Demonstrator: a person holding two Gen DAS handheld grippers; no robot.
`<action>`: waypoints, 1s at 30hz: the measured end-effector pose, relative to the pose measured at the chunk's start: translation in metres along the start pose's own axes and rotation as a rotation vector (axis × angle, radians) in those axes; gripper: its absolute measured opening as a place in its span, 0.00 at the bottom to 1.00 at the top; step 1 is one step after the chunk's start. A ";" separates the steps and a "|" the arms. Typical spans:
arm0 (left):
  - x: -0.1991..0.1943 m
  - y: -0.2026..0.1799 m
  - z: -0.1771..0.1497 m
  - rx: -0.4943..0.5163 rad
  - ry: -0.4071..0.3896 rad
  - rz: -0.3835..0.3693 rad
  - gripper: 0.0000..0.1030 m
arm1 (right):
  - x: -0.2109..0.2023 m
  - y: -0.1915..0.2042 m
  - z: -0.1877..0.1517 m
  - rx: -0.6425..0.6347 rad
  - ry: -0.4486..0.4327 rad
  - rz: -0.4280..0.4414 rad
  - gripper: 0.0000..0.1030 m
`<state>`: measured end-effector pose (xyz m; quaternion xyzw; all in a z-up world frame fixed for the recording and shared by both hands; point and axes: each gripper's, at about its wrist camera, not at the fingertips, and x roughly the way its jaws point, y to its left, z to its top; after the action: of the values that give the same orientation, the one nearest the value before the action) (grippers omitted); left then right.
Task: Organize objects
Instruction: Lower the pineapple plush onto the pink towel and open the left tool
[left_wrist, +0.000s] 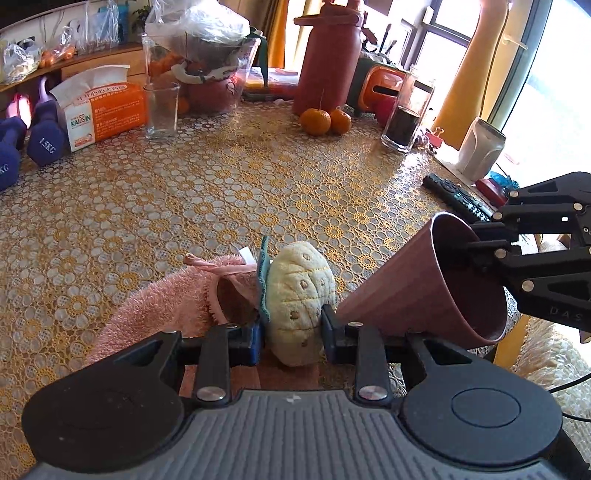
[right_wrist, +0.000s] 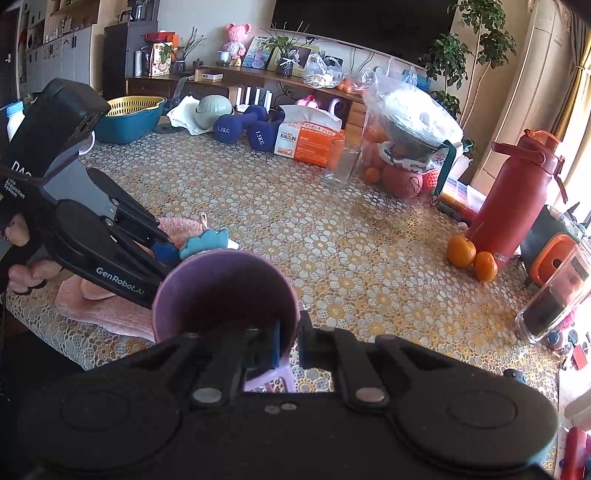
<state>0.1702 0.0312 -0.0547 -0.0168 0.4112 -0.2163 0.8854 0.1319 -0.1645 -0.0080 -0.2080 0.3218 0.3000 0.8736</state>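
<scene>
My left gripper (left_wrist: 293, 325) is shut on a cream plush toy (left_wrist: 299, 291) with brown dots and a teal frill, held just above a pink fluffy towel (left_wrist: 159, 299) near the table's front edge. My right gripper (right_wrist: 290, 347) is shut on the rim of a mauve plastic cup (right_wrist: 221, 291), one finger inside and one outside. In the left wrist view the cup (left_wrist: 417, 291) is tilted, mouth toward the right, close beside the plush toy. In the right wrist view the left gripper (right_wrist: 173, 254) shows left of the cup, with the toy's teal frill (right_wrist: 203, 242) visible.
The table has a yellow lace cloth (left_wrist: 221, 192). At the back stand a tissue box (left_wrist: 107, 107), purple dumbbells (left_wrist: 44, 136), a glass (left_wrist: 160, 110), a bagged fruit bowl (left_wrist: 210, 66), a red bottle (left_wrist: 327, 59), two tangerines (left_wrist: 325, 120), a dark jar (left_wrist: 404, 118) and a remote (left_wrist: 458, 199).
</scene>
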 end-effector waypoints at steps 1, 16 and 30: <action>-0.006 0.003 0.001 -0.010 -0.015 0.003 0.29 | 0.000 0.000 0.001 0.003 0.002 0.002 0.07; -0.022 0.039 -0.005 -0.088 -0.024 0.129 0.35 | 0.001 -0.004 0.007 0.064 0.027 -0.006 0.15; -0.057 0.008 -0.014 -0.021 -0.070 0.242 0.73 | -0.029 -0.013 0.005 0.175 -0.046 0.025 0.34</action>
<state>0.1302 0.0627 -0.0244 0.0162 0.3812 -0.1027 0.9186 0.1247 -0.1831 0.0175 -0.1200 0.3290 0.2865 0.8918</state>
